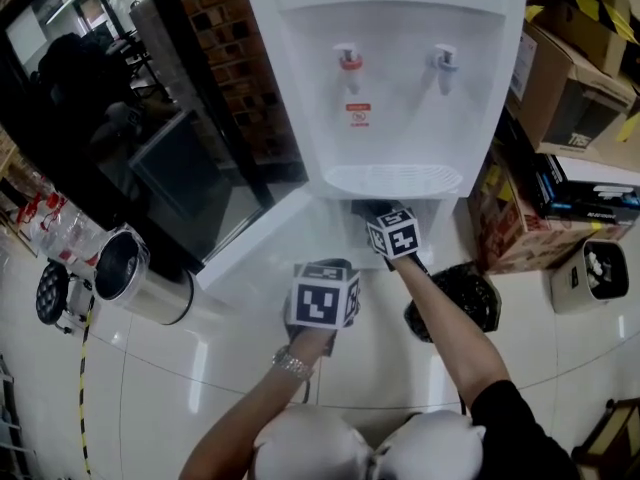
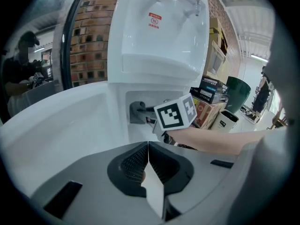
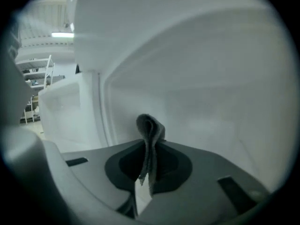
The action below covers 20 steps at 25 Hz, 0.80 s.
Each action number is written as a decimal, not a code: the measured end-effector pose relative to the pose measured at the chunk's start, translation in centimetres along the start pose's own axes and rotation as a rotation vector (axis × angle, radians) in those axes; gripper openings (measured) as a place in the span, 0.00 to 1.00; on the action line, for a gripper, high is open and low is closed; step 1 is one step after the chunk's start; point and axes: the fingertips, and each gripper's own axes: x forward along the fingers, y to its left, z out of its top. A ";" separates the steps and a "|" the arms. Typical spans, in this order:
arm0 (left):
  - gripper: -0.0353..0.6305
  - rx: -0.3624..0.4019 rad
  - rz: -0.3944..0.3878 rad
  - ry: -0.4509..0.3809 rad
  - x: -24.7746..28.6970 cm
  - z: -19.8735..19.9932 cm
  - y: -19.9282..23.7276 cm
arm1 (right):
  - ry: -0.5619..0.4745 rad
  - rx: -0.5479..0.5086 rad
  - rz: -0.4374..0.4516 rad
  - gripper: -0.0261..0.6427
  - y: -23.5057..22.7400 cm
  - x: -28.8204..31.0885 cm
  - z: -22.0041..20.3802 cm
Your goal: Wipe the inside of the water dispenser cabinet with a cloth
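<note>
Reaching inside the water dispenser cabinet [image 3: 211, 93], right gripper [image 3: 149, 150] pinches a grey cloth [image 3: 150, 125]; left gripper [image 2: 148, 149] outside, jaws pressed together.

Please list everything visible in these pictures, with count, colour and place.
water dispenser: one, white, top centre
cabinet door: one, white, open toward left
red tap: one, dispenser front, left
blue tap: one, dispenser front, right
cloth: one, grey, inside the cabinet
metal canister: one, silver, floor left
black bag: one, floor right of dispenser
cardboard boxes: several, brown, right
small bin: one, beige, far right
left gripper: one, shut, empty
right gripper: one, shut on cloth, inside cabinet
</note>
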 end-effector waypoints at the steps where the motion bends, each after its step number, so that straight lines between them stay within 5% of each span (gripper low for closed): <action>1: 0.06 0.004 -0.004 0.004 0.0 -0.1 -0.2 | 0.041 -0.020 0.010 0.07 0.5 0.5 -1.5; 7: 0.06 0.010 -0.020 0.014 -0.3 -0.2 -0.4 | 0.263 -0.020 0.063 0.07 2.4 1.2 -9.3; 10: 0.06 0.011 -0.042 0.010 -0.3 -0.1 -1.1 | 0.239 0.030 0.014 0.07 0.9 -0.4 -8.4; 14: 0.06 0.004 -0.056 -0.001 -0.2 0.0 -1.7 | 0.096 0.148 -0.229 0.07 -3.9 -4.9 -3.3; 20: 0.06 0.021 -0.076 -0.010 -0.4 0.7 -2.6 | -0.047 0.116 -0.599 0.07 -8.2 -11.5 1.2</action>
